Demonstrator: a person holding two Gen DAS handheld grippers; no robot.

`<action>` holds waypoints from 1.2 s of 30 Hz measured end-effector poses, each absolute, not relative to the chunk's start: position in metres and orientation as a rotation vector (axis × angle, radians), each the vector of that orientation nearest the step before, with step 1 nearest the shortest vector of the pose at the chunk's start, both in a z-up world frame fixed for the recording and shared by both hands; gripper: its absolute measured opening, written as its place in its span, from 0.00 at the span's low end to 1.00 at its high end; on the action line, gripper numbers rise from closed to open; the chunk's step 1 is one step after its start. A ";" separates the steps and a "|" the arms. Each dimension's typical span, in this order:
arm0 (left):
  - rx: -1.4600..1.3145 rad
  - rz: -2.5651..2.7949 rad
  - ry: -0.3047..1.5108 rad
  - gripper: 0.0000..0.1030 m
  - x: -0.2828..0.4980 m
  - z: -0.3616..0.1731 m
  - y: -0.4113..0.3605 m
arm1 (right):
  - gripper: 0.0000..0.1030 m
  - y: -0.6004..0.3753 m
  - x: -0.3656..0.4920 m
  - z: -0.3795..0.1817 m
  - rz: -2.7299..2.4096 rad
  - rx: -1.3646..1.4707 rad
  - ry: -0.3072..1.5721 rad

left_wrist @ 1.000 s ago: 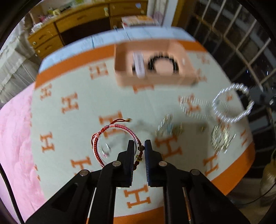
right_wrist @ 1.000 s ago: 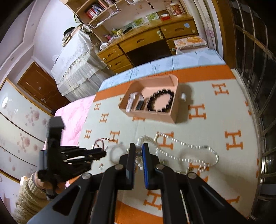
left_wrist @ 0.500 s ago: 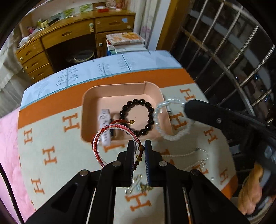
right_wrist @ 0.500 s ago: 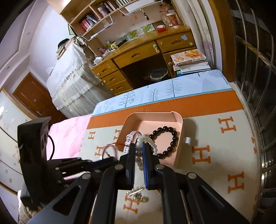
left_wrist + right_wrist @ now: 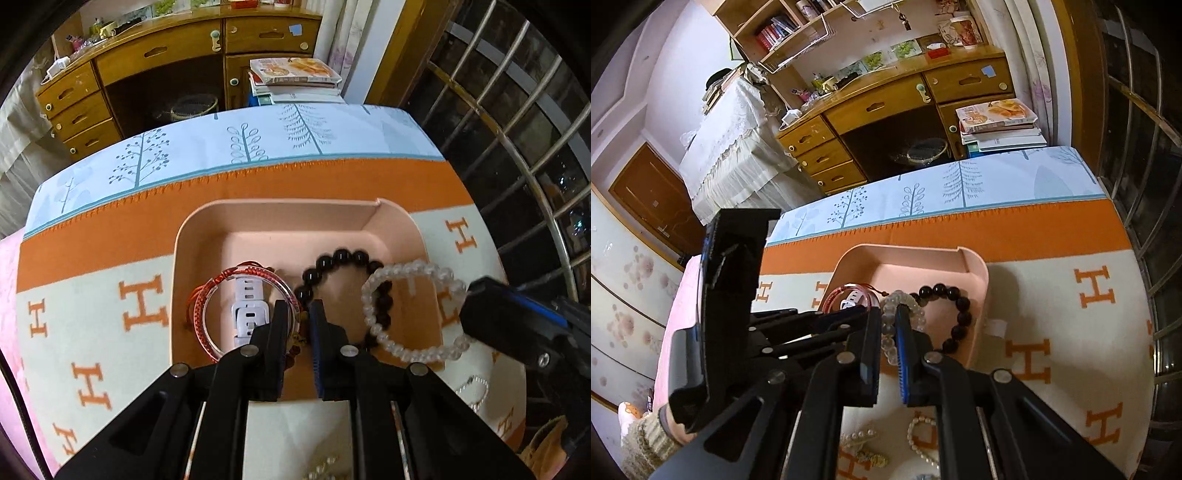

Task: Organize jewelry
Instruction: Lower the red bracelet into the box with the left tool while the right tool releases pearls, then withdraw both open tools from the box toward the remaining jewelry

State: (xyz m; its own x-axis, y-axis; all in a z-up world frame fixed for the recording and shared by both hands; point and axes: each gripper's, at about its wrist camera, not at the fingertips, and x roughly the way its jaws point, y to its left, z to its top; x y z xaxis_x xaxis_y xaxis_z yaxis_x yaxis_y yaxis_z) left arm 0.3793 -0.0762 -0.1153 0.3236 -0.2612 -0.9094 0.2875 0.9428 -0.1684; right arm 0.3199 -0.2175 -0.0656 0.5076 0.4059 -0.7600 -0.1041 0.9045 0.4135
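Observation:
A pink tray [image 5: 280, 214] [image 5: 975, 266] sits on the orange and cream blanket. In it lie a black bead bracelet [image 5: 340, 258] [image 5: 960, 306] and a white watch [image 5: 249, 310]. My left gripper [image 5: 298, 314] is shut on a red string bracelet with a clear bangle [image 5: 210, 295] and holds it over the tray's left half. My right gripper [image 5: 888, 321] is shut on a clear bead bracelet [image 5: 908, 306] [image 5: 406, 314], held over the tray's near right part. The right gripper's body shows at the right edge of the left wrist view [image 5: 517, 325].
Pearl strands and small trinkets [image 5: 923, 439] lie on the blanket in front of the tray. A wooden desk with drawers [image 5: 147, 74] and a stack of books [image 5: 295, 77] stand beyond the bed. Metal window bars [image 5: 517, 129] run along the right.
Both grippers have moved forward with their bracelets, from above the loose jewellery to over the tray. The tray now looks much closer in both views.

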 end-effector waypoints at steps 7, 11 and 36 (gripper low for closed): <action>-0.139 -0.477 1.226 0.09 0.387 -0.133 -0.085 | 0.08 -0.224 0.328 -0.078 0.291 0.338 1.009; -0.208 -0.530 1.241 0.08 0.388 -0.142 -0.093 | 0.08 -0.231 0.331 -0.084 0.277 0.344 1.029; -0.117 -0.386 1.158 0.58 0.340 -0.086 -0.020 | 0.10 -0.225 0.298 -0.075 0.337 0.318 1.048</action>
State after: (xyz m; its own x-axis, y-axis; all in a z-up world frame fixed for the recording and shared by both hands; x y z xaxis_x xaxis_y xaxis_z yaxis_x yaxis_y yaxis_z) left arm 0.3396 -0.0198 -0.0864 0.3434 -0.3561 -0.8691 0.2363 0.9283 -0.2870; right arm 0.2975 -0.2246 -0.0748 0.4574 0.4172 -0.7853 -0.1192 0.9039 0.4107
